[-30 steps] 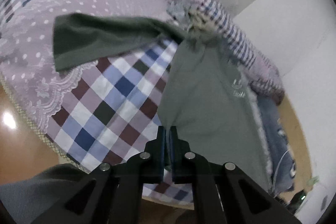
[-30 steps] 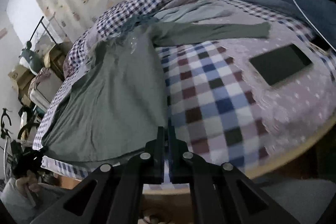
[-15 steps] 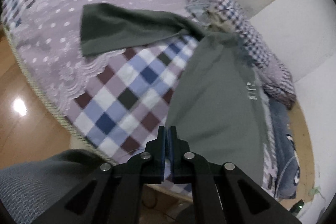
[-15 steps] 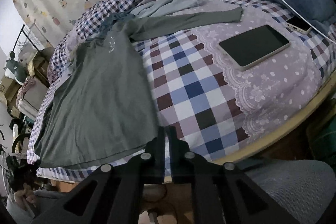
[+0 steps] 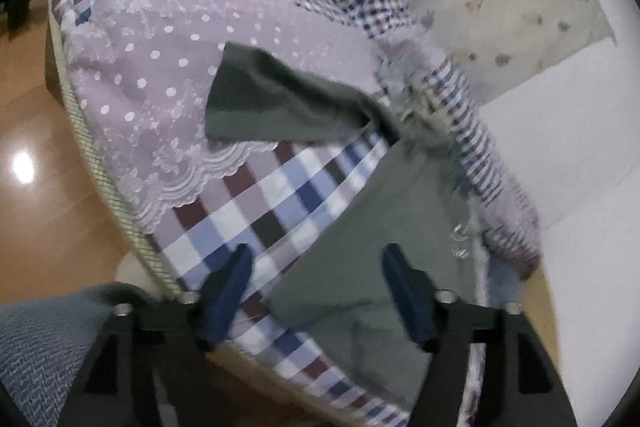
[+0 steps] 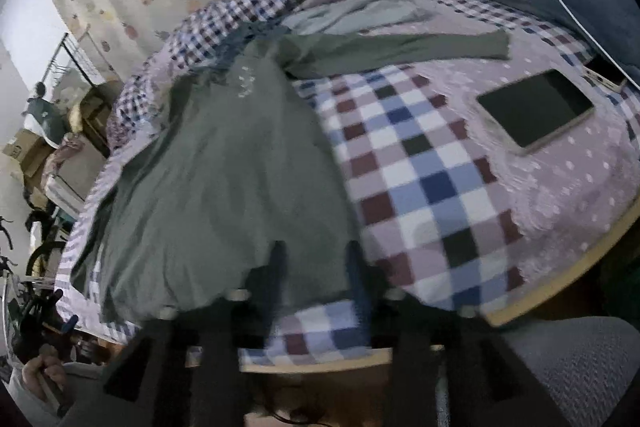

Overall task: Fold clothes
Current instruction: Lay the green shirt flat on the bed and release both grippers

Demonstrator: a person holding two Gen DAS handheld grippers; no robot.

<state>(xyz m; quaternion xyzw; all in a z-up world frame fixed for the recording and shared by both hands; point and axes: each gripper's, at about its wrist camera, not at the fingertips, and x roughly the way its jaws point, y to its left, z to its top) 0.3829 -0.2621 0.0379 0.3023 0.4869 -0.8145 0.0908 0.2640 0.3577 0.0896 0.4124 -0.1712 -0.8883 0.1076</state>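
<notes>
Motion-blurred grey-green long-sleeved cotton shirt (image 6: 224, 187) lies flat on checked, lace-trimmed bedspread (image 6: 432, 187); left gripper (image 5: 316, 291) and right gripper (image 6: 316, 279) both released, 2 fingers spread.

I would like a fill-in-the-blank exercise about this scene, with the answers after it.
1. The shirt spread on the bed is ___ in colour.
2. The left gripper has its fingers ___.
3. The tablet lies with its dark screen facing ___.
4. The bedcover under the shirt has a ___ pattern.

Answers: green; open; up; checked
</notes>
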